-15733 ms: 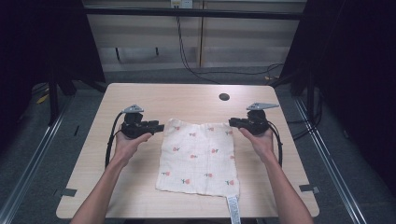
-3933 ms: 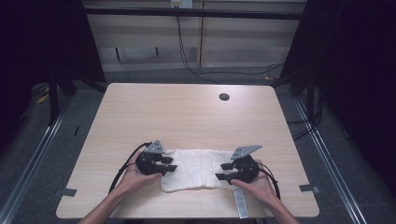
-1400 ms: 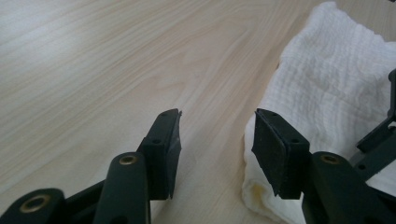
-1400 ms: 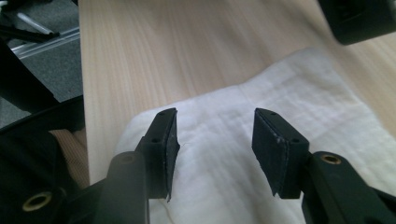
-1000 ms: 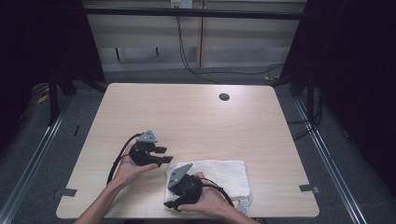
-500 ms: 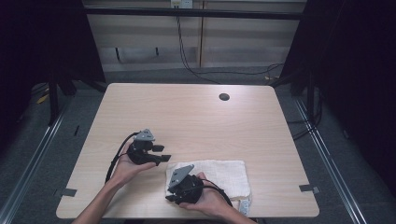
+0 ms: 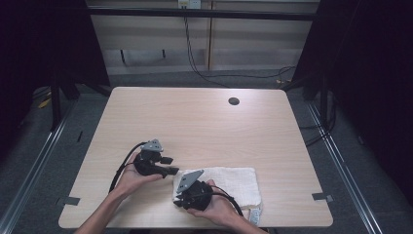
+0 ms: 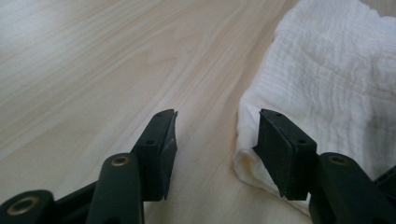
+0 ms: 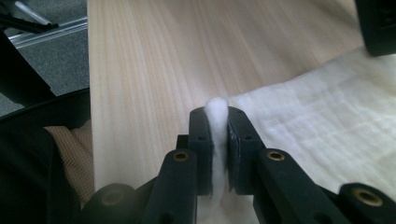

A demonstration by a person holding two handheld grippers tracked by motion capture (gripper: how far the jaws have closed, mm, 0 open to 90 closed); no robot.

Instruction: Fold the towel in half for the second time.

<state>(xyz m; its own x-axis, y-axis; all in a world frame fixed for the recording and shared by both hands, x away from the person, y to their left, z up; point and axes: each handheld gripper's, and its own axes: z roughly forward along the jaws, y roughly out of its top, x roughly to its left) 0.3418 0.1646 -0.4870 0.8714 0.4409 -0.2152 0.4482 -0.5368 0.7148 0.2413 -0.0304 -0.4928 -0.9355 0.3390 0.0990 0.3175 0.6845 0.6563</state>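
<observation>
R tool (image 9: 218, 135) has just closed, now pinching towel (image 7: 229, 180) corner; L tool (image 8: 217, 140) released beside it — next fold can start.

Lab recording booth, dark curtains (image 7: 44, 44), metal frame (image 7: 204, 13), cables (image 7: 195, 58)

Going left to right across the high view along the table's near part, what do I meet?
Left gripper, jaws open on bare table → right gripper, jaws just closed on the cloth's left edge → white folded cloth → bare table.
</observation>
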